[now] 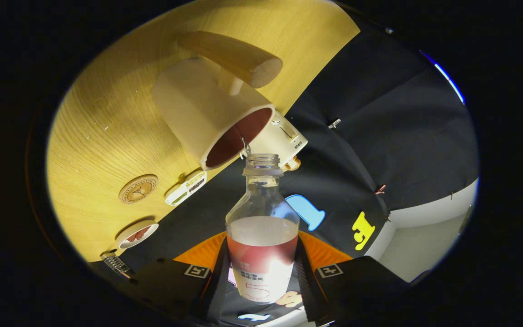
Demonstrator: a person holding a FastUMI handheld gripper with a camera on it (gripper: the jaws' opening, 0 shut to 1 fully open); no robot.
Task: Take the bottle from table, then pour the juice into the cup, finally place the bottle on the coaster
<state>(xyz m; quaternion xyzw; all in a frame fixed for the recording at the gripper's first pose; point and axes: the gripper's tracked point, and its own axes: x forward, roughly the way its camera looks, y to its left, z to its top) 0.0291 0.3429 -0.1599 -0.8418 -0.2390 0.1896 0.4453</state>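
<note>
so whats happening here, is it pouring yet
The tongs are shut on an uncapped bottle, one finger on each side, with juice in its lower part. The view is tilted, so the bottle is tipping toward the cup, its mouth just at the cup's rim. No juice is visibly flowing yet. The round coaster sits on the wooden table, apart from the cup.

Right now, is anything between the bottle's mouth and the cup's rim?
Nothing solid: in the gripper view the bottle, clamped between the tongs, has its open mouth just short of the cup.
</note>
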